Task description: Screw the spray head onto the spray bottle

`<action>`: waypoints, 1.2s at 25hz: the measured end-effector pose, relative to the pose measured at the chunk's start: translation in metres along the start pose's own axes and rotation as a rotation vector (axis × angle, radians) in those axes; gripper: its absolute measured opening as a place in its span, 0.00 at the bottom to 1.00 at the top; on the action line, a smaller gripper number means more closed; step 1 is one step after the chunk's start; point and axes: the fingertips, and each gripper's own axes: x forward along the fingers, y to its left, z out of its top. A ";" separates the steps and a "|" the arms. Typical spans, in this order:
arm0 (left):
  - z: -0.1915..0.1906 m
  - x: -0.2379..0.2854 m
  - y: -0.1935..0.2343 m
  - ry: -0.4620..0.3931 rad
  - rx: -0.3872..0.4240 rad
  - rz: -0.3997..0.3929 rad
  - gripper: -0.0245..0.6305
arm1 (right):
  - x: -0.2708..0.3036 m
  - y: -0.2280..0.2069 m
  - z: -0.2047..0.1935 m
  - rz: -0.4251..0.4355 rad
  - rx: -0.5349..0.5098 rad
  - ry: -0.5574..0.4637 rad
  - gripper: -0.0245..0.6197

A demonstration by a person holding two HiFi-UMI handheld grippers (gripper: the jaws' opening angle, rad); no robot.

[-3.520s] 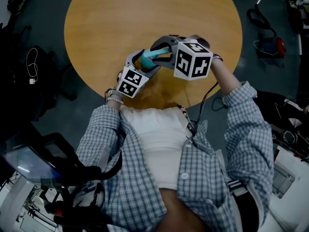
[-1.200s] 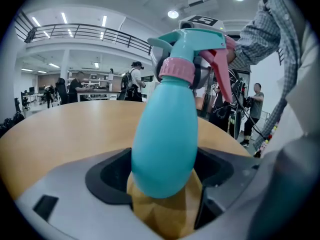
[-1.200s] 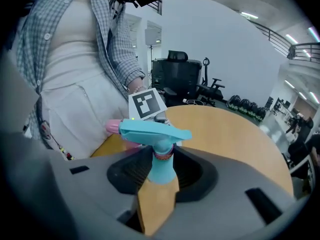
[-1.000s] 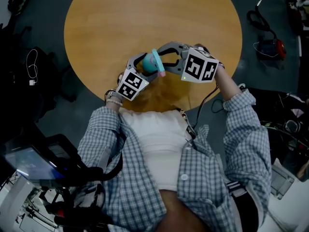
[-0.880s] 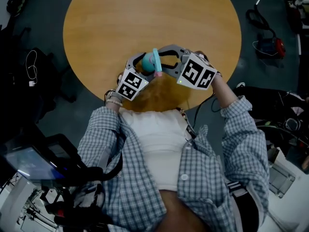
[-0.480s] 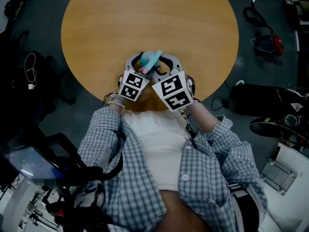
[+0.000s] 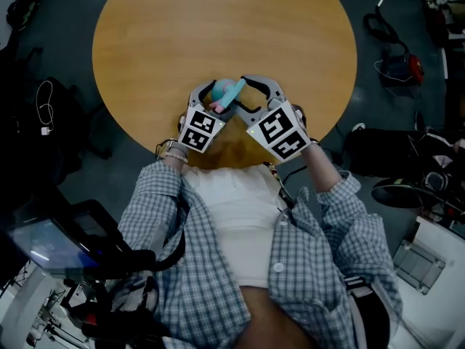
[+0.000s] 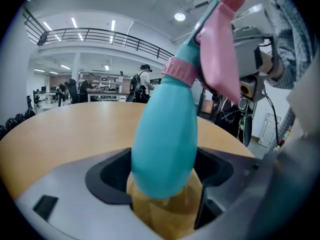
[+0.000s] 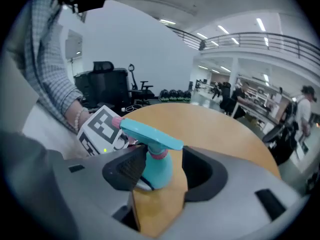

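A teal spray bottle (image 7: 229, 90) is held tilted just above the round wooden table (image 7: 218, 20), near its front edge. My left gripper (image 7: 216, 97) is shut on the bottle's body (image 8: 165, 144). The spray head (image 8: 220, 59), teal with a pink trigger and pink collar, sits on the bottle's neck. My right gripper (image 7: 244, 97) reaches in from the right, and its jaws have just been opening. The spray head (image 9: 150, 134) stands between them with a gap on the right-hand side. The left gripper's marker cube (image 9: 100, 129) shows behind the bottle.
Cables and a red object (image 7: 408, 67) lie on the floor to the right of the table. Dark bags and a white cord (image 7: 48, 97) are on the left. A black office chair (image 9: 107, 86) stands beyond the table, with people at desks far behind.
The right gripper has rolled and swung from the bottle's right side towards the person. Its jaws have opened off the spray head, which has turned with it. The left gripper stayed put.
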 end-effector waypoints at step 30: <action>-0.004 -0.001 -0.004 0.005 0.026 -0.045 0.63 | 0.010 0.027 0.001 0.710 -0.724 0.288 0.23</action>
